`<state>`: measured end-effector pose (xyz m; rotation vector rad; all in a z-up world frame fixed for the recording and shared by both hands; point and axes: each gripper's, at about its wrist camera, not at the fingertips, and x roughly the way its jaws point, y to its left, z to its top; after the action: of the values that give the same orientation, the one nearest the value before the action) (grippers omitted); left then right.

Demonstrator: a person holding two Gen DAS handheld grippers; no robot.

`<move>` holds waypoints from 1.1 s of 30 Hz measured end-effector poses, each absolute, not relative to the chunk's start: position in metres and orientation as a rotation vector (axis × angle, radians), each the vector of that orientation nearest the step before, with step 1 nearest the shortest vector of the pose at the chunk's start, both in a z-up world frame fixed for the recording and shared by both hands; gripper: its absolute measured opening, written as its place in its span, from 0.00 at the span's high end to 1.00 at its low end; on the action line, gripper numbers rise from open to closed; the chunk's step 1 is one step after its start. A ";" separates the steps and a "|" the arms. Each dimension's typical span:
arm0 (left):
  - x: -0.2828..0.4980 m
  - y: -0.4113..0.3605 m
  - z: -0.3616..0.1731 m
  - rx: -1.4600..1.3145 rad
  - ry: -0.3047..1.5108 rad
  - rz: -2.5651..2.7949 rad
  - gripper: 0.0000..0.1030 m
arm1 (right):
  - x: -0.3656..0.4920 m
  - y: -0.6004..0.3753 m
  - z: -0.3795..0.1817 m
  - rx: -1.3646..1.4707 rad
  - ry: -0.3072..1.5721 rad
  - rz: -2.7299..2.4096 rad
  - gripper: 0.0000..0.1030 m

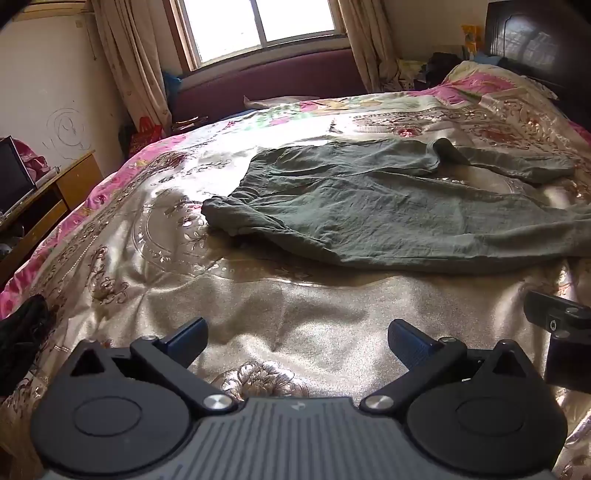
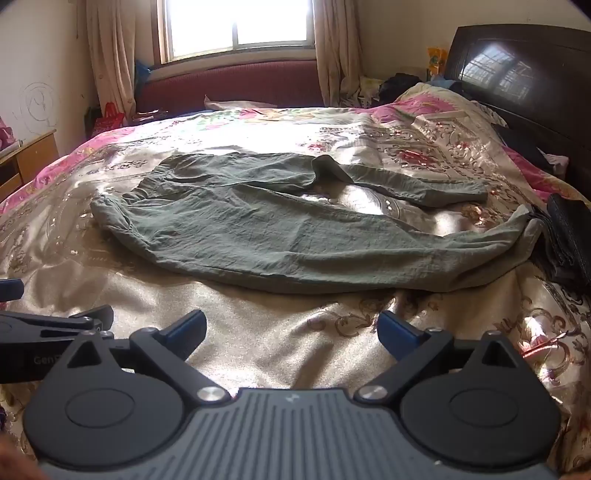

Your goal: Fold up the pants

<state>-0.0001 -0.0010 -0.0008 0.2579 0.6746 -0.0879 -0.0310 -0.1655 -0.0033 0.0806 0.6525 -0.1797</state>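
Grey-green pants (image 1: 369,206) lie spread on the bed, waistband to the left, legs splayed apart to the right; they also show in the right wrist view (image 2: 258,229). The far leg has a fold of cloth sticking up (image 2: 328,168). My left gripper (image 1: 297,338) is open and empty, hovering over bare bedspread in front of the pants. My right gripper (image 2: 291,330) is open and empty, also short of the near leg's edge. Each gripper shows at the other's view edge: the right one (image 1: 561,332), the left one (image 2: 55,328).
The bed carries a shiny gold and pink floral bedspread (image 2: 258,354). A dark headboard (image 2: 524,81) stands at the right, dark folded clothing (image 2: 569,240) lies at the bed's right edge, a wooden desk (image 1: 55,199) stands left, and a window with curtains (image 2: 236,26) is behind.
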 end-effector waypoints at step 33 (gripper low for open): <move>-0.022 -0.009 -0.004 0.264 0.680 -0.100 0.00 | -0.043 -0.171 -0.014 0.110 0.671 -0.183 0.04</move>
<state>-0.0220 -0.0094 -0.0038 0.2636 0.6803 -0.0998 -0.0429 -0.1712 -0.0145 0.1101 0.6709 -0.1834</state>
